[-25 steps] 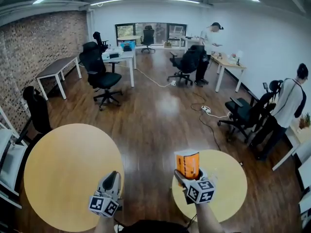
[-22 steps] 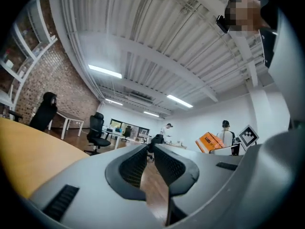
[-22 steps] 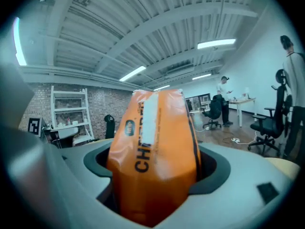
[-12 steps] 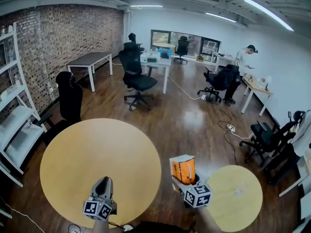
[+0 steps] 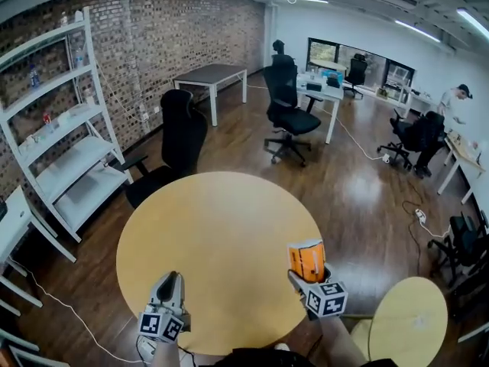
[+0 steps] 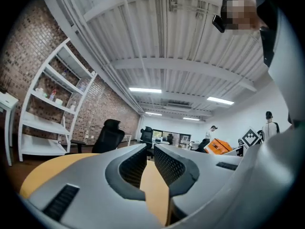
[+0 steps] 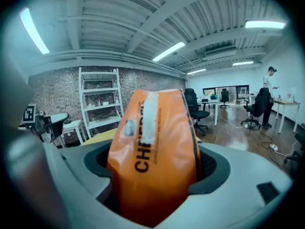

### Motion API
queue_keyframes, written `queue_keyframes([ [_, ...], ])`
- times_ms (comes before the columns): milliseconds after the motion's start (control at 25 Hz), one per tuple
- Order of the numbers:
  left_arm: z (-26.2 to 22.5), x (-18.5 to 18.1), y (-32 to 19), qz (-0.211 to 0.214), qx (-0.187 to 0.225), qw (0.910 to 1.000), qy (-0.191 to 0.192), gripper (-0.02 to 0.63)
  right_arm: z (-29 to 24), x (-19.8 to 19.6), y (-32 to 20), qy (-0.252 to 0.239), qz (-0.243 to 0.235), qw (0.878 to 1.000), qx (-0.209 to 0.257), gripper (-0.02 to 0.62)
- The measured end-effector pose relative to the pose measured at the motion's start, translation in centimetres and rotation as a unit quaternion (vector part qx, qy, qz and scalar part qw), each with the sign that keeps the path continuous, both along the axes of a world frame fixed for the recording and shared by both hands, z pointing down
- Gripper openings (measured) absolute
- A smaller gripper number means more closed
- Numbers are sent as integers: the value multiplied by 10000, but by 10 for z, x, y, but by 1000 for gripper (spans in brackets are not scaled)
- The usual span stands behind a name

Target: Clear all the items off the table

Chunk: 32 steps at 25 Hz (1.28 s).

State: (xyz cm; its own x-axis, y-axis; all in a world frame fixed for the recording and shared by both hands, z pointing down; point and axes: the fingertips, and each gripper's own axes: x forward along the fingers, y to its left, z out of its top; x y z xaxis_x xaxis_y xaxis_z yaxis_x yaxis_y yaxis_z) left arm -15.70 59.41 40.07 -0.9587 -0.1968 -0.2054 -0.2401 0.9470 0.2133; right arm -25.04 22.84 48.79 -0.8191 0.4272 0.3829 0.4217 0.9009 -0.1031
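Right gripper (image 5: pixel 312 276) clamps a glossy orange plastic snack pouch (image 5: pixel 306 258) upright by the round yellow table's (image 5: pixel 214 235) near-right edge — tabletop otherwise bare. Left gripper's (image 5: pixel 170 284) jaws are together, empty. Keep the squeeze steady and the pouch upright — it looks slippery.

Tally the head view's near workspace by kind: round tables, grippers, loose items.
Round yellow tables: 2 (large round table, small round table)
Grippers: 2 (left gripper, right gripper)
Loose items: 1 (orange pouch, clamped in the right gripper)
Total: 5
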Motion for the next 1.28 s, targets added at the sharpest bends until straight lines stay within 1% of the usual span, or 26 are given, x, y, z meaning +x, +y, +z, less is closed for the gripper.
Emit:
queue_keyframes([
  [160, 8, 13, 34, -489, -41, 9985, 259, 37, 17, -31, 34, 276, -295, 9991, 110, 440],
  [320, 34, 24, 54, -922, -27, 9944, 518, 37, 46, -58, 49, 477, -463, 9975, 227, 442],
  [440, 45, 25, 62, -1131, 34, 9912, 693, 37, 62, -77, 59, 645, -576, 9958, 304, 442],
  [640, 76, 19, 53, -1260, 120, 9852, 1153, 37, 103, -103, 63, 1041, -716, 9899, 639, 442],
  [800, 98, -2, 37, -1173, 150, 9832, 1390, 37, 138, -111, 65, 1330, -993, 9818, 925, 442],
  [920, 101, -20, 31, -1153, 31, 9829, 1437, 37, 159, -120, 66, 1466, -1097, 9764, 1146, 442],
  [1080, 107, -36, 28, -1244, 65, 9816, 1447, 37, 175, -129, 77, 1647, -1262, 9710, 1186, 442],
  [1280, 127, -35, 28, -1372, 129, 9758, 1700, 37, 200, -145, 87, 1777, -1272, 9653, 1431, 442],
])
